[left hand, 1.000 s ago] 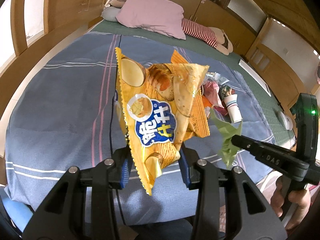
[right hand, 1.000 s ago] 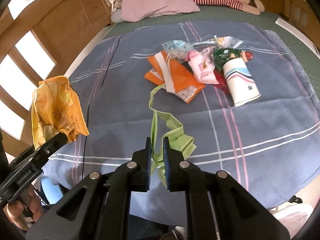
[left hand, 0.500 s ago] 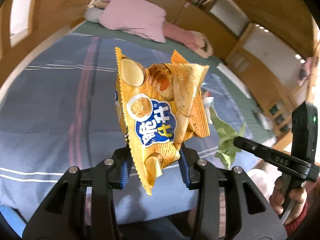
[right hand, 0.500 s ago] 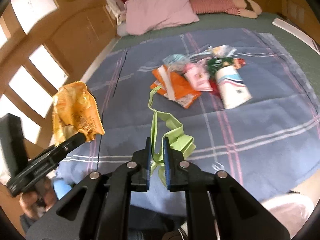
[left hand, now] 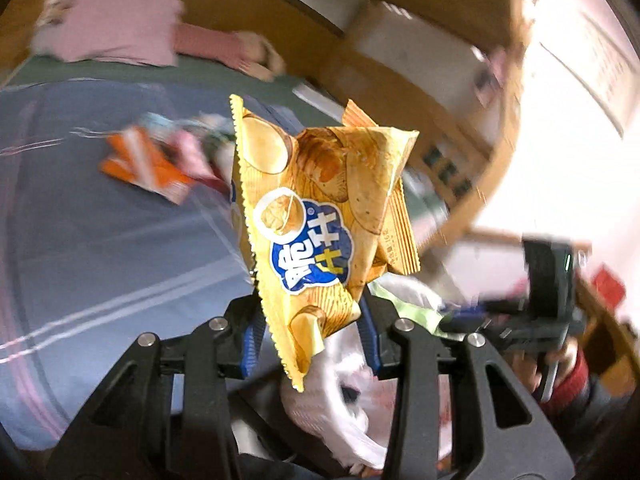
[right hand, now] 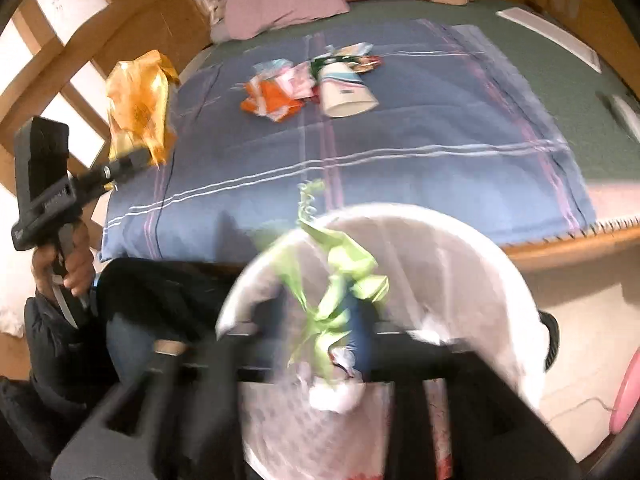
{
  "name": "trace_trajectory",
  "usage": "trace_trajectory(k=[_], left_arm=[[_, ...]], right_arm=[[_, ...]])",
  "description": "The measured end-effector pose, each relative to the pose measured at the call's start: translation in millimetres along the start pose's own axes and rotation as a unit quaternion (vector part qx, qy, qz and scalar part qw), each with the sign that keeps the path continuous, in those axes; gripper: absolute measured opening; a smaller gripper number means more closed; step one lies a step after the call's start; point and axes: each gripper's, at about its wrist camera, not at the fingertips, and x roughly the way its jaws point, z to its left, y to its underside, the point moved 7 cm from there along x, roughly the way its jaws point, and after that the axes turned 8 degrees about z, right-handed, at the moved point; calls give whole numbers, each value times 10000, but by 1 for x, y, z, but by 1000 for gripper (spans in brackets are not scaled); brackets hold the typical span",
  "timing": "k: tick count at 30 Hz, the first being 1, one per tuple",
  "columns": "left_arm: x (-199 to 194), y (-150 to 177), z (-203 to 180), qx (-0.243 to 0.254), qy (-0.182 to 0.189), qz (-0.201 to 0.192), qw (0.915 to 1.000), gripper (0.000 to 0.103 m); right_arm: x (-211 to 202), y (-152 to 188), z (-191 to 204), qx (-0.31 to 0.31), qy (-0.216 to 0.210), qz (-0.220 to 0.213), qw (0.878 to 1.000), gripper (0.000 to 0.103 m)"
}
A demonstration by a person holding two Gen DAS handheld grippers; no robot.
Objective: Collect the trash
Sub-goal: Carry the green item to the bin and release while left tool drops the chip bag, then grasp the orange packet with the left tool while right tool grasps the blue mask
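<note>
A bed (right hand: 400,128) with a blue blanket holds a pile of wrappers (right hand: 280,92) and a paper cup (right hand: 346,94), uncollected. The left tool (left hand: 310,332) grips a yellow chip bag (left hand: 320,216). The right tool (right hand: 340,320), blurred, seems closed on green paper (right hand: 340,276) over a white bin bag (right hand: 472,264).

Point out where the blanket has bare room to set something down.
The near half of the blanket is bare, from the white stripes down to the bed edge, and so is the strip right of the paper cup. It is crowded at the far middle, where the cup and the orange wrapper lie bunched with other wrappers.
</note>
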Motion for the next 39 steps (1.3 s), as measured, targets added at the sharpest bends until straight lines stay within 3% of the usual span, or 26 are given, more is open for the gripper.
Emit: trace_trajectory(k=[1,5,7,8,10,11,14,16,18,20,21,22,24,25,27,29,31,33,36,39], left_arm=[[9,5,-9,99,69,124,9999,41],[57,36,-64,660,579,821,9927,41],[86,59,-96,1128,744,1315,9821,47],[95,67,-105,1288,786,1481,9774,50],[115,84,-121,1551,683,1768,9695,67],[120,87,-123,1607,578,1823,9683,67],[113,76,-115,1286,687,1605,9762,73],[97,61,-96,930,666,1303,9849,78],[74,38,-65,668,363,911,9929,79],[43,7,-19,179,-376,453,9981,81],[29,-4,6,-108,-789,351,9962,81],[10,-17,45,-611,-1479,293,9867,80],[-15,-26,97,-1219,-2335,314,9642,80],[-26,-29,120,-1414,-2528,214,9569,79],[-40,-29,154,-1725,-2613,-18,9497,79],[-48,-9,193,-2258,-2506,-129,9413,79],[-50,13,229,-2952,-2628,110,9185,79],[-53,14,242,-3174,-2471,44,9155,79],[-57,18,253,-3353,-2477,47,9090,80],[-55,18,249,-3321,-2460,93,9106,81]], right_arm=[[-15,-3,-13,211,87,-324,9992,79],[-70,-17,-67,1215,100,-1262,9845,80],[-93,-22,-89,1596,248,-1627,9734,80],[-97,-23,-93,1651,278,-1682,9714,81],[-100,-27,-98,1749,318,-1754,9683,83],[-99,-28,-100,1768,293,-1752,9681,84],[-89,-39,-99,1712,174,-1639,9714,84],[-83,-49,-92,1608,154,-1590,9740,84],[-75,-66,-80,1514,160,-1544,9762,84],[-58,-86,-60,1261,74,-1431,9816,84],[-48,-95,-50,1135,49,-1374,9840,84],[-32,-108,-33,891,26,-1274,9878,84],[8,-138,11,273,-17,-1052,9941,84],[28,-151,31,43,-21,-958,9954,84],[60,-168,59,-235,-54,-772,9967,84],[106,-192,99,-639,31,-508,9967,84],[157,-215,133,-1071,280,-251,9935,84],[190,-232,148,-1205,426,-116,9917,84],[248,-262,153,-927,566,310,9936,84],[286,-285,143,-812,1187,474,9885,84]])
